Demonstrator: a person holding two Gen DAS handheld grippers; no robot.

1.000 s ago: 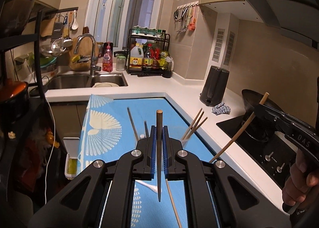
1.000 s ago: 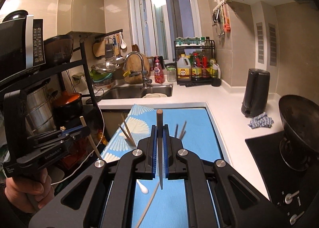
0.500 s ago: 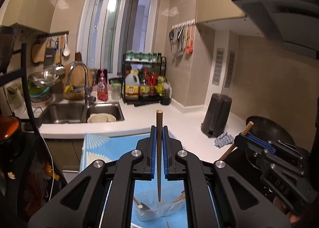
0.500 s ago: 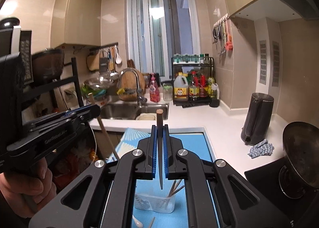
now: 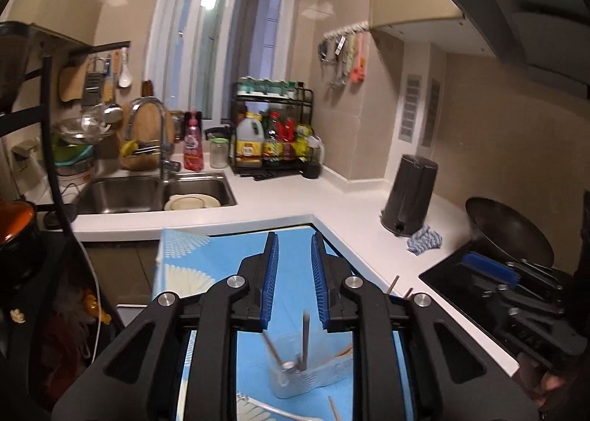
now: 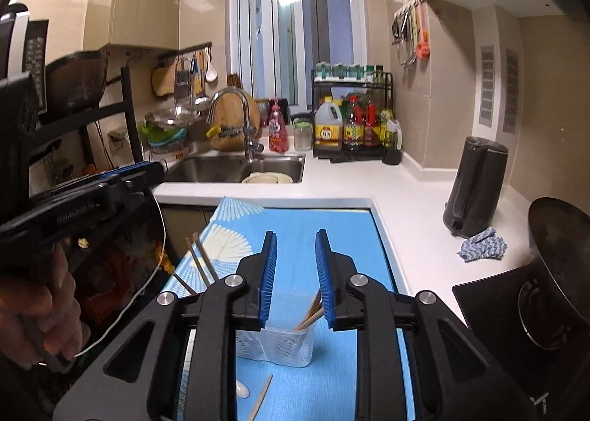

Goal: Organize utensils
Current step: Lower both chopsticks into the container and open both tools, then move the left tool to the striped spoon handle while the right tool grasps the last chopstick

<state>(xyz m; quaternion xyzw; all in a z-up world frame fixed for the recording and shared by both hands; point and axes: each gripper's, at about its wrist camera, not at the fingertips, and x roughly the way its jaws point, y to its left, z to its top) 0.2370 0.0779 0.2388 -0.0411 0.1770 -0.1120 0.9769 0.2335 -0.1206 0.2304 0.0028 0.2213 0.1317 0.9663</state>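
Observation:
A clear plastic utensil holder (image 5: 306, 376) stands on the blue mat (image 5: 221, 255) below my left gripper (image 5: 293, 247), which is open and empty. Chopsticks (image 5: 305, 340) stand blurred inside the holder. In the right wrist view the holder (image 6: 280, 345) sits under my right gripper (image 6: 295, 244), also open and empty, with wooden chopsticks (image 6: 311, 312) leaning in its right compartment. Loose chopsticks (image 6: 201, 264) lie at the mat's left edge, another (image 6: 261, 397) lies in front of the holder, beside a white spoon (image 6: 241, 389).
A sink (image 5: 147, 192) with a plate, a bottle rack (image 5: 273, 141), a dark kettle (image 5: 409, 196), a rag (image 5: 424, 240) and a wok (image 5: 509, 233) on the hob surround the mat. A black shelf (image 6: 73, 118) stands left.
Both grippers were shut on a chopstick each; both have opened and the chopsticks have dropped into the holder. Both views have tilted down a little.

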